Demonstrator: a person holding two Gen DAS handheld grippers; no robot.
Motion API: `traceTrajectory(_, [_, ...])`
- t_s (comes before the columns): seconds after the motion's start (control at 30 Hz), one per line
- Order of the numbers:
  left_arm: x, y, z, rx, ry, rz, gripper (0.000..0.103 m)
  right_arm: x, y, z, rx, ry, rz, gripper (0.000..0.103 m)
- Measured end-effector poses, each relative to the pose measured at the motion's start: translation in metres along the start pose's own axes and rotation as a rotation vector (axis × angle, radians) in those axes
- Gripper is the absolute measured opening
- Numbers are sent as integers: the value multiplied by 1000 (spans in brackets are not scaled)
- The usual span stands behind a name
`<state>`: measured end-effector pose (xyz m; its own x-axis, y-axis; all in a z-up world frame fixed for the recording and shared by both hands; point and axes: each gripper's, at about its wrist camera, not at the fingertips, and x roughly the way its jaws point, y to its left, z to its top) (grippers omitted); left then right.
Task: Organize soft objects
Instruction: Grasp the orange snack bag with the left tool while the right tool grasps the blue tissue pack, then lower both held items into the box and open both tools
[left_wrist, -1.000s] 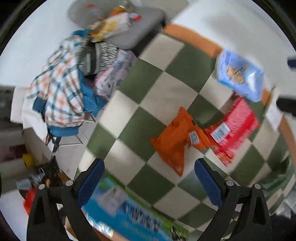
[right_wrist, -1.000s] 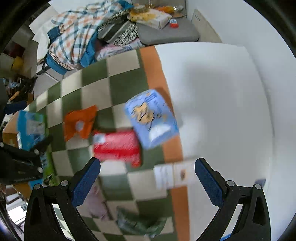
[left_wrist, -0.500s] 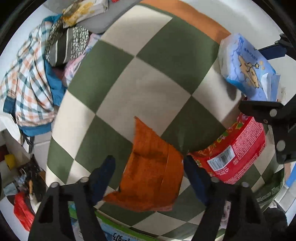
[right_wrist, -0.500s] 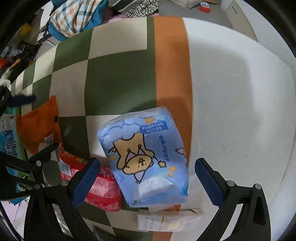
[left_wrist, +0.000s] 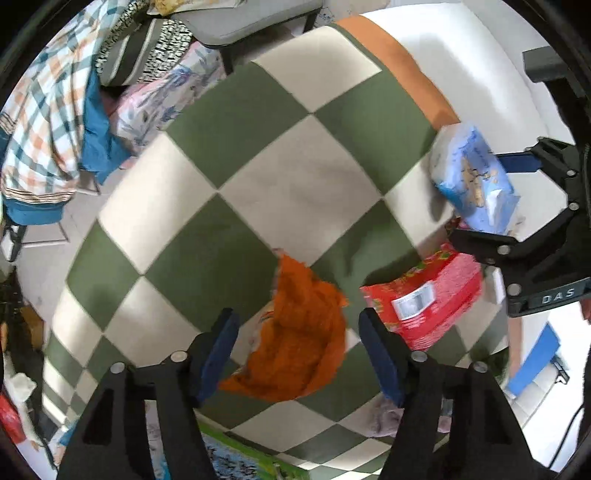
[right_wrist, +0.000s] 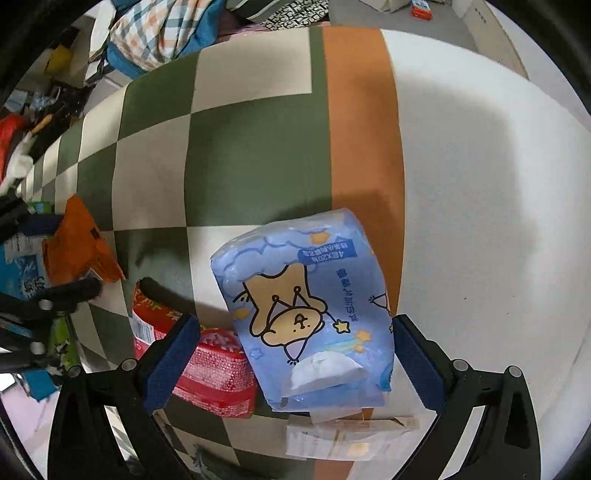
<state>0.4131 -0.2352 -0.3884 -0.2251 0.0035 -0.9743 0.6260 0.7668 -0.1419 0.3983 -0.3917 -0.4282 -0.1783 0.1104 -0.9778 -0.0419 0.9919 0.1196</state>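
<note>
An orange soft pack (left_wrist: 299, 343) lies on the green-and-cream checked mat (left_wrist: 295, 177). My left gripper (left_wrist: 299, 354) is open, its fingers either side of the pack, apart from it. A blue tissue pack with a bear print (right_wrist: 310, 325) lies at the mat's orange border. My right gripper (right_wrist: 295, 354) is open and straddles it; the right pad looks close to its side. A red pack (right_wrist: 207, 362) lies beside the blue one, under the right gripper's left finger. In the left wrist view the blue pack (left_wrist: 472, 181) and red pack (left_wrist: 428, 299) show at right, with the right gripper (left_wrist: 535, 229).
A pile of clothes with a checked shirt (left_wrist: 44, 122) and a grey stool (left_wrist: 236, 22) stand beyond the mat. A flat paper packet (right_wrist: 351, 435) lies below the blue pack. A blue-green pack (left_wrist: 236, 461) lies at the mat's near edge. White floor (right_wrist: 480, 184) spreads to the right.
Both grippers have come lower and closer. The left gripper's fingers now straddle the orange pack, and the right gripper's fingers now straddle the blue pack.
</note>
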Motion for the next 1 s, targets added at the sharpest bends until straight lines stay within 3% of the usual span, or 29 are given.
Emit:
traceTrajectory(0.13, [10,-4,-4,43,41,52,66,2,6,-1,-17,9,-5,103])
traceTrajectory(0.23, [21,-12,-10,96,48,152,66,7,15,-5,-28,23,-22,103])
traceTrajectory(0.27, [23,-15,-13,105,38,190,61,8,16,-5,-25,20,-26,103])
traceTrajectory(0.3, [23,-15,-14,100,28,198,43,8,16,-5,-18,19,-26,103])
traceTrajectory(0.4, [18,-14,-20,43,-17,191,41,7,12,-9,21,9,-21,97])
traceTrajectory(0.47, [8,-10,-25,-4,-64,180,41,2,0,-12,60,-1,-29,68])
traceTrajectory(0.63, [-21,-2,-41,-124,-149,115,40,-8,-5,-23,130,-19,-14,51])
traceTrajectory(0.87, [-85,10,-86,-260,-308,31,40,-60,4,-46,201,-107,24,47])
traceTrajectory(1.0, [-126,23,-142,-362,-421,-11,40,-111,48,-73,182,-188,76,47])
